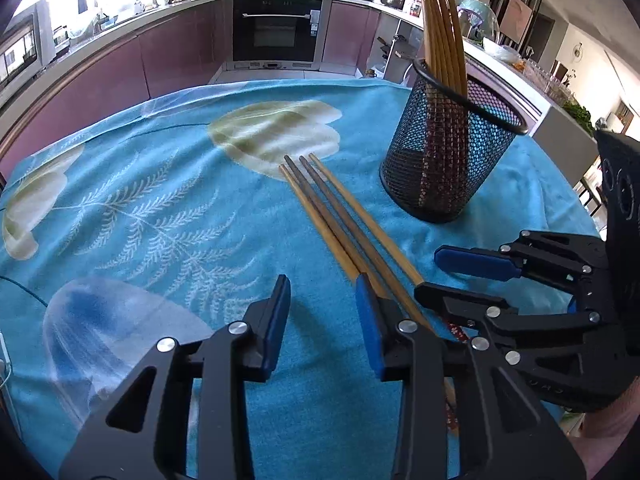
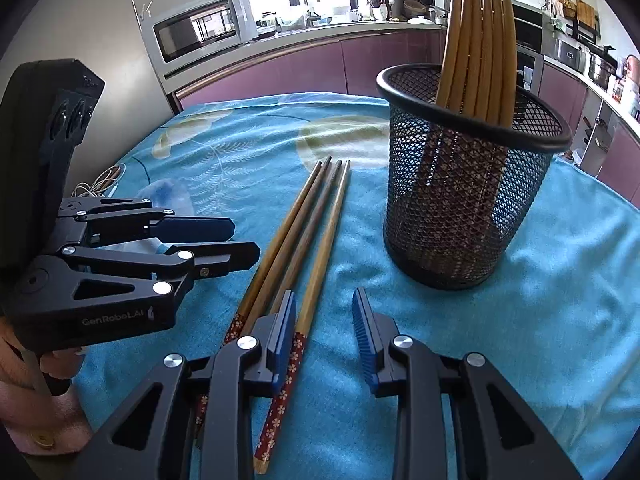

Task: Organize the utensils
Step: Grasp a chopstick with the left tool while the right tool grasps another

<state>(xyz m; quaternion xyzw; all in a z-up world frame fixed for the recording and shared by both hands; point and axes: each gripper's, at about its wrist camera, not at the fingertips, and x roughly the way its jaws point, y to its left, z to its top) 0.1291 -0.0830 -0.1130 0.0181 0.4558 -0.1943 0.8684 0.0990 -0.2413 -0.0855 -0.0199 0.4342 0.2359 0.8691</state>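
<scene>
Four loose chopsticks (image 2: 304,240) lie side by side on the blue cloth (image 2: 540,320), at 9 o'clock from the mesh holder (image 2: 460,220). I think they are light, stiff and slippery, so pinch one near its patterned end. The left gripper (image 1: 322,324) and right gripper (image 2: 324,336) are both spread and hold nothing.

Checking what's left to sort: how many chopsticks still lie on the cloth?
4: chopsticks lie side by side on the cloth, left of the mesh cup, handles under the open right gripper.
</scene>
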